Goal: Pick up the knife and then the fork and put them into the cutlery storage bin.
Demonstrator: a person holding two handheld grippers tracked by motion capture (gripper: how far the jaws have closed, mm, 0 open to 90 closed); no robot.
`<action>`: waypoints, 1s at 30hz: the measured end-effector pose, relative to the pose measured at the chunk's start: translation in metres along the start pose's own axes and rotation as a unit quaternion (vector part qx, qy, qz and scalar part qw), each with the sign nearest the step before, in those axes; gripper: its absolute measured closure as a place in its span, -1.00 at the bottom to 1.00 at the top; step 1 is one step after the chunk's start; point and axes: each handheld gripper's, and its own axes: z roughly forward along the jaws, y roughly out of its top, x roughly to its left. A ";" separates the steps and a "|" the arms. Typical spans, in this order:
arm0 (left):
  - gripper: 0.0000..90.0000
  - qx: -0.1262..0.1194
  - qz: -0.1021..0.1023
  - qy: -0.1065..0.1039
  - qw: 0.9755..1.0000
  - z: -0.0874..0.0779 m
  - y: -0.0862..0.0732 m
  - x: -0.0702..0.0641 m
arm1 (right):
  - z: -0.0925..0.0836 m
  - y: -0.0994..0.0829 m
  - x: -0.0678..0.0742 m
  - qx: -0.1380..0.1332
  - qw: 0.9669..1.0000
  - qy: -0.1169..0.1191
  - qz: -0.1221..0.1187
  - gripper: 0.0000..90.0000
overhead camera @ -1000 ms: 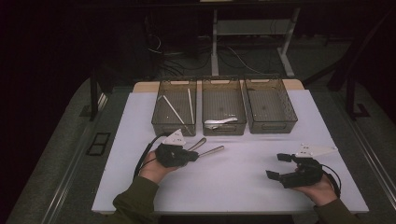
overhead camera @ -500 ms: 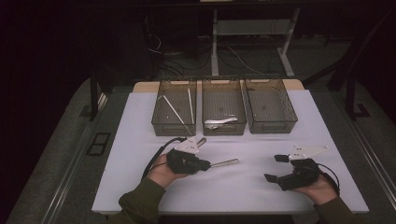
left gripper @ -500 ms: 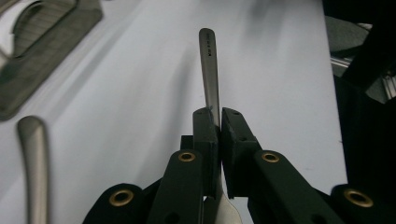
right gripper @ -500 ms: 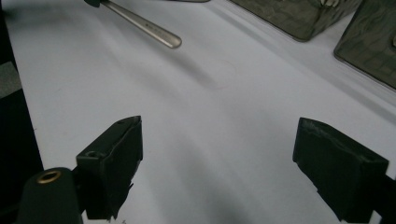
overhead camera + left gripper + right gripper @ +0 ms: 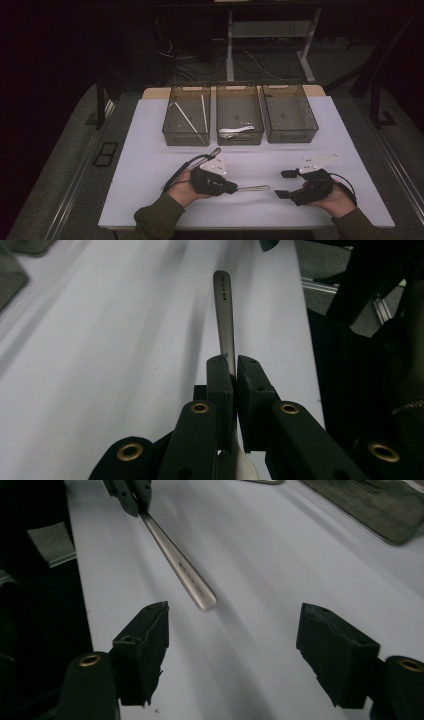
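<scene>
A metal piece of cutlery (image 5: 252, 188) lies level above the white table, its long handle (image 5: 223, 305) sticking out of my left gripper (image 5: 231, 189), which is shut on its neck (image 5: 234, 365). The handle points right, at my right gripper (image 5: 284, 184). In the right gripper view the handle's end (image 5: 200, 597) hangs just ahead of the gap between that gripper's jaws (image 5: 232, 630). Those jaws have just been closing but still stand wide apart, touching nothing. The left gripper (image 5: 129, 492) shows far off at the top of that view.
Three dark mesh bins stand in a row at the back: the left one (image 5: 186, 115) holds thin sticks, the middle one (image 5: 239, 112) a white utensil, the right one (image 5: 290, 112) looks bare. The table's front edge (image 5: 240, 225) runs close below both hands.
My left gripper has carried the cutlery rightward and nearer the front edge, swinging its handle toward the right gripper. The right hand has stayed put, its jaws a little narrower.
</scene>
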 end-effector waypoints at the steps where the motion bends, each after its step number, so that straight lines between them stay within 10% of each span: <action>1: 0.88 0.004 0.003 -0.003 1.000 0.001 0.001 -0.001 | 0.002 0.002 0.001 0.001 1.000 0.005 -0.005 -0.33; 11: 0.88 0.008 0.018 -0.014 1.000 0.006 0.007 -0.004 | 0.028 0.027 0.019 0.035 0.996 0.055 -0.055 -0.16; 30: 0.88 0.023 0.030 -0.024 0.999 0.010 0.017 -0.005 | 0.073 0.055 0.038 0.101 0.978 0.078 -0.163 0.48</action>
